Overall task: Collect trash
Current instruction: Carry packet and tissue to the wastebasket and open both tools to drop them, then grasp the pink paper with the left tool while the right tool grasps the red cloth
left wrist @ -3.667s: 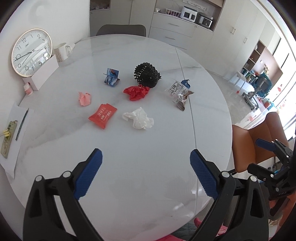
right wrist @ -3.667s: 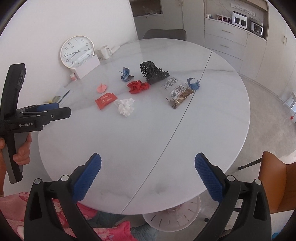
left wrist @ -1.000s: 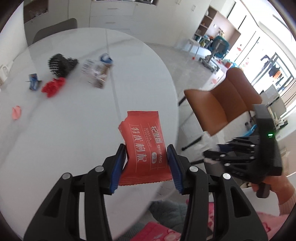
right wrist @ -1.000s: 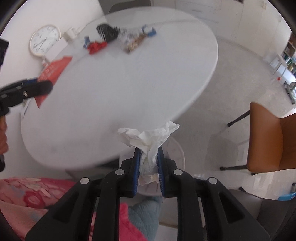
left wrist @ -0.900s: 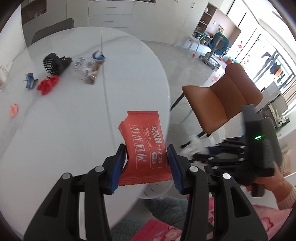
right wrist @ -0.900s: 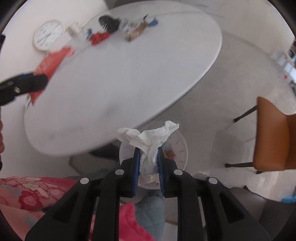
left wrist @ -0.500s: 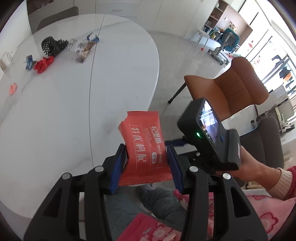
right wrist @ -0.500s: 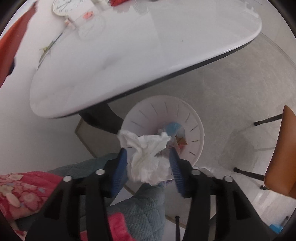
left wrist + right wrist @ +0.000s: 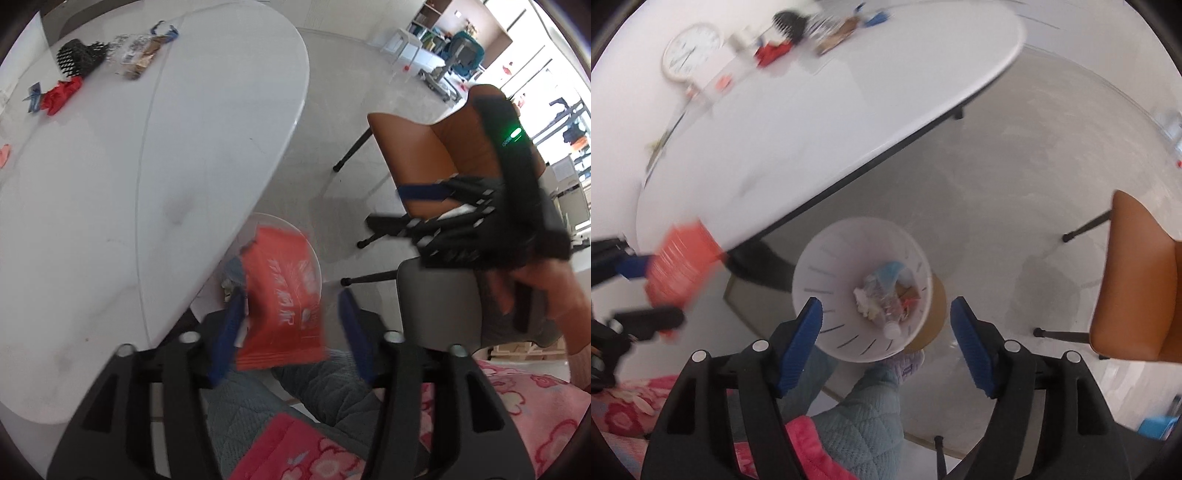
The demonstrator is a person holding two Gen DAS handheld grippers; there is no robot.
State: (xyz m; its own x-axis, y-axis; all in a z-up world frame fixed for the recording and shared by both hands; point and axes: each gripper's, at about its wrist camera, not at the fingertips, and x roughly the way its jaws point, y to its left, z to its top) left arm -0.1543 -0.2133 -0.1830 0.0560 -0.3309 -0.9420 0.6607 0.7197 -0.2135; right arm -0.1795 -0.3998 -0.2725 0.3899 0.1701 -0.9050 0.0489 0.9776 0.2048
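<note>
My left gripper points down past the table edge, and its jaws are opening. The red snack wrapper is still between them, blurred; it leans on the left pad and is clear of the right one. Below it shows the rim of the white bin. My right gripper hangs over the same bin with its jaws opening and nothing between them. The white tissue lies in the bin among other rubbish. The wrapper and left gripper also show at the left edge.
On the white round table lie a black mesh piece, red crumpled paper, a clear wrapper and a pink scrap. An orange chair stands to the right. A person's quilted blue legs are beside the bin.
The right gripper came down over the bin, opened and let the tissue fall in. The left gripper moved down off the table's edge and its jaws spread off the red wrapper.
</note>
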